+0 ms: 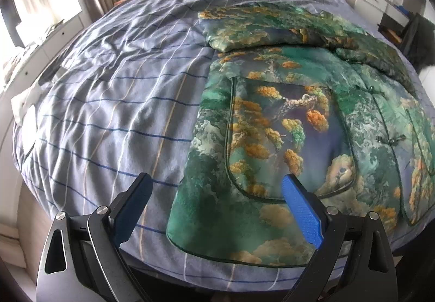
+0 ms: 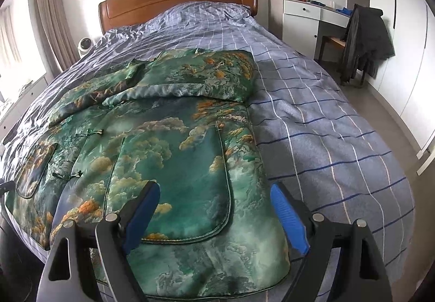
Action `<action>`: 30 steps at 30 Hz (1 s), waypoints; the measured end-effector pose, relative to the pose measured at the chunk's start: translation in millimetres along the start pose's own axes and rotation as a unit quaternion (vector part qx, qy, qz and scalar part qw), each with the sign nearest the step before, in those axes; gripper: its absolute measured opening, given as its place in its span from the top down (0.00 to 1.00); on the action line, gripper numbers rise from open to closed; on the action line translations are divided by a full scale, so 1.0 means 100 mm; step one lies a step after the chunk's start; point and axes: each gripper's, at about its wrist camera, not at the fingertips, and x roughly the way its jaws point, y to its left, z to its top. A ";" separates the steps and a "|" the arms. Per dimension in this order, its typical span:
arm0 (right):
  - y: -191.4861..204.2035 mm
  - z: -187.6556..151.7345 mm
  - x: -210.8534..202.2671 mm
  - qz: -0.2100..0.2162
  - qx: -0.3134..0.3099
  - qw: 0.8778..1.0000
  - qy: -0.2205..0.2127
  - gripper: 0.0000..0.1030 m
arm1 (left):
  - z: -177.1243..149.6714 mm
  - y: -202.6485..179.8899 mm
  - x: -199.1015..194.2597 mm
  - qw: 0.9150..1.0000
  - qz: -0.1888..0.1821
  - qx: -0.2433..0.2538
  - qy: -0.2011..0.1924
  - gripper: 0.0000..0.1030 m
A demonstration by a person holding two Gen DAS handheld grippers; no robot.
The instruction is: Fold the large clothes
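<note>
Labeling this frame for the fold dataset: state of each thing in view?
jacket: flat on bed, front up, sleeves folded across chest, frog buttons fastened.
left hand-held gripper: open, above jacket's hem corner, holding nothing.
right hand-held gripper: open, above the other hem corner, holding nothing.
duvet: spread, wrinkled.
dark coat: draped over chair.

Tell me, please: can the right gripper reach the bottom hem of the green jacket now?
Probably yes. The right gripper hangs open just above the jacket, near the hem at the bed's near edge. Nothing lies between them.
</note>
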 end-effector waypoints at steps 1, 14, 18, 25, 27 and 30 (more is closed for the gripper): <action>0.00 0.00 0.00 0.000 0.000 1.000 0.001 0.17 | 0.00 0.00 0.01 1.000 0.000 0.000 0.001 0.06; -0.36 0.05 -0.21 -0.025 -0.005 1.000 -0.006 0.17 | 0.09 0.67 0.02 0.989 -0.125 -0.079 -0.003 0.05; -0.65 -0.02 -0.13 -0.021 0.022 0.999 0.021 0.17 | 0.06 0.60 0.34 0.984 -0.160 -0.071 0.025 0.05; -0.80 -0.17 0.07 0.080 0.056 0.991 0.089 0.17 | -0.01 0.42 0.57 0.983 -0.167 -0.062 0.048 0.04; -0.73 -0.21 0.12 0.094 0.042 0.990 0.095 0.17 | -0.03 0.32 0.55 0.980 -0.187 -0.048 0.054 0.04; -0.60 -0.23 0.23 0.094 0.010 0.990 0.109 0.17 | -0.06 0.18 0.52 0.978 -0.198 -0.019 0.064 0.04</action>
